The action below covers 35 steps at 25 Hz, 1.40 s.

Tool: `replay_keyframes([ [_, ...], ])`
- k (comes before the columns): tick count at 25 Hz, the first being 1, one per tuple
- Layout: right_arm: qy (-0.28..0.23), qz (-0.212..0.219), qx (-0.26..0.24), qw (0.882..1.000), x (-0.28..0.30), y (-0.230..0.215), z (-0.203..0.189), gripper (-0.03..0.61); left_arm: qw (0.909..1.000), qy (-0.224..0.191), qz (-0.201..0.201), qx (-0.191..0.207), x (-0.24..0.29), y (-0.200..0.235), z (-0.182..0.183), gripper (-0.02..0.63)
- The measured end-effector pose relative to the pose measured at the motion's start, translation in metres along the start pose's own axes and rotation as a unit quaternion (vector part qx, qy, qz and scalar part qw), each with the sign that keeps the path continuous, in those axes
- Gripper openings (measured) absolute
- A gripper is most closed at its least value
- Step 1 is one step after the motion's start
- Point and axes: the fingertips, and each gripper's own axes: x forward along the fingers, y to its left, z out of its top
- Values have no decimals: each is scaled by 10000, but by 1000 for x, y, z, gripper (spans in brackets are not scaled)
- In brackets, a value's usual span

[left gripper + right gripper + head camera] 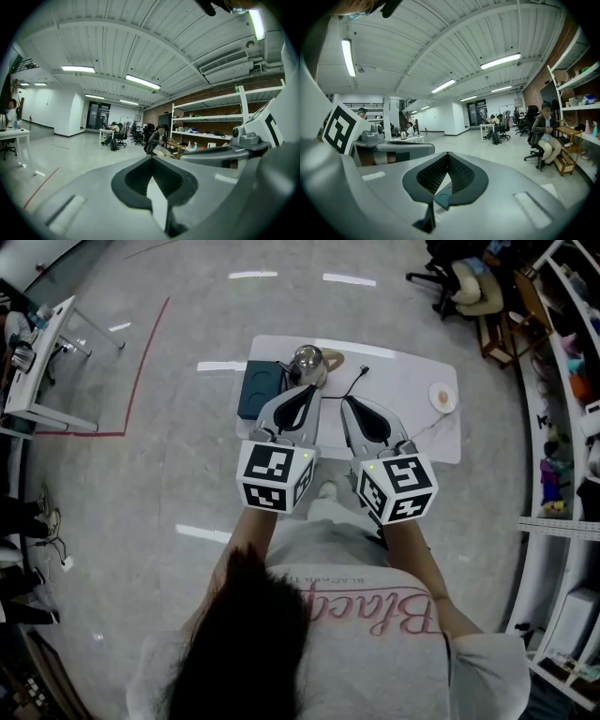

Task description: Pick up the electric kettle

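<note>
The electric kettle (306,359), shiny steel with a pale handle, stands at the far edge of the white table (412,432). A black cable (355,382) lies beside it. My left gripper (309,390) is held above the table just short of the kettle, jaws shut and empty. My right gripper (348,402) is level with it to the right, also shut on nothing. In the left gripper view the left gripper (151,157) points across the room; the kettle does not show. The right gripper view has the right gripper (447,154) aimed the same way, with no kettle in sight.
A dark teal tray (260,390) sits left of the kettle and a small round disc (442,397) lies at the table's right end. Storage shelves (562,381) line the right wall. A red tape line (141,371) marks the floor to the left, by another white table (37,362).
</note>
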Motion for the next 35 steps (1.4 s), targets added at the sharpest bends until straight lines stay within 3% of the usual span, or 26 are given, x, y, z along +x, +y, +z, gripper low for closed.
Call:
replay_keyframes([
  [7,23,201,-160,9997,38,-43,19,22,9996,-117,272,-36,48,25,16,0],
  [18,441,421,9,9981,101,-75,4,23,9984,10,509,-263,90,74,-2,0],
  [22,610,407,179,9971,126,-87,0,22,9990,48,403,-209,112,93,-2,0],
  [27,630,298,31,9976,160,-105,11,23,9998,8,156,-160,140,119,3,0],
  [35,811,167,-8,9966,202,-133,-11,21,9995,102,136,-284,174,154,-26,1],
])
